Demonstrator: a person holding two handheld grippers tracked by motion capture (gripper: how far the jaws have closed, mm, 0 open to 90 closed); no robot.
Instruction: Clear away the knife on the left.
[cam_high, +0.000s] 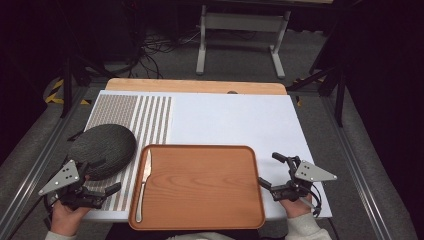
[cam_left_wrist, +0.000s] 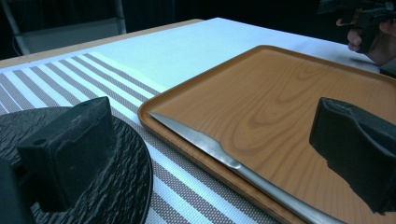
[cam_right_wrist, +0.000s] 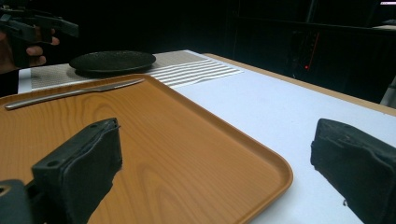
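We hold our left black two-jaw gripper (cam_high: 102, 176) low at the near left, jaws spread wide with nothing between them. Our right black two-jaw gripper (cam_high: 272, 170) sits at the near right, jaws equally wide apart, both hands wrapped around the handles, light sleeves at the wrists.

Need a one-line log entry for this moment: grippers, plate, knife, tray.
left gripper: open, at dark plate | right gripper: open, beside tray | knife: on tray, left edge

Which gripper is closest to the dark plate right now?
The left gripper. One of its open jaws reaches over the black textured plate beside the tray, while the right gripper is open across the tray's far side.
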